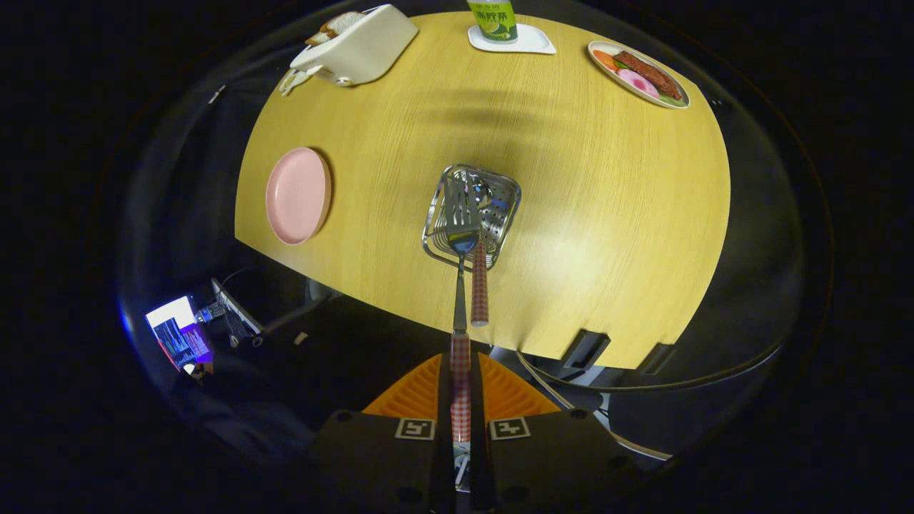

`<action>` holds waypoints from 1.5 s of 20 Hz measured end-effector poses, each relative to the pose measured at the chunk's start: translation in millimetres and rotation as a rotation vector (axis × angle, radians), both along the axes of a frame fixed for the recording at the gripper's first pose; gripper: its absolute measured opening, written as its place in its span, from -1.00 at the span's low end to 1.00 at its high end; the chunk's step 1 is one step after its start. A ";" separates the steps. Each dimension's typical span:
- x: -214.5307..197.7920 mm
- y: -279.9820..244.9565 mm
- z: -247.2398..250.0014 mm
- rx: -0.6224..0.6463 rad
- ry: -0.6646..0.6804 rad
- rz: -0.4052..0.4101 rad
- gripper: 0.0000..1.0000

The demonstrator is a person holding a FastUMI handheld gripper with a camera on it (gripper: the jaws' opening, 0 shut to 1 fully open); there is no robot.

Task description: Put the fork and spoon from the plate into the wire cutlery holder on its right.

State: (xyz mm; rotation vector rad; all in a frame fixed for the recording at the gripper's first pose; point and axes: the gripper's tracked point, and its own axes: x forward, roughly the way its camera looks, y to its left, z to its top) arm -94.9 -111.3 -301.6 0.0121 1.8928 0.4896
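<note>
**Spoon held over the wire holder, fork already inside**

Nearest to me, the gripper point(460, 389) has its two orange fingers point(510, 396) pressed together on the red-and-white checked handle of a spoon point(460, 285). Each finger carries a small square black-and-white marker, which is a pattern, not readable writing. The spoon's metal shaft runs straight ahead from the fingers, and its shiny bowl hangs at the near rim of the wire cutlery holder point(500, 207).

Just to the right of the spoon, a fork point(478, 282) with the same checked handle leans in the holder, handle sticking out toward the gripper, tines down among the mesh. The holder is a square, silvery basket with a perforated wall, standing on the yellow wooden table point(607, 214).

To the left of the holder, well apart, lies the pink plate point(298, 195), bare.

Farther back sit a cream toaster point(360, 46) with bread in it, a green drink carton point(493, 18) on a white coaster point(532, 43) whose printed characters are too small to read, and a white dish of food point(639, 73).
</note>
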 end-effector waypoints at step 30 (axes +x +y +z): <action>58.6 36.8 -51.5 -0.034 0.040 -0.054 0.03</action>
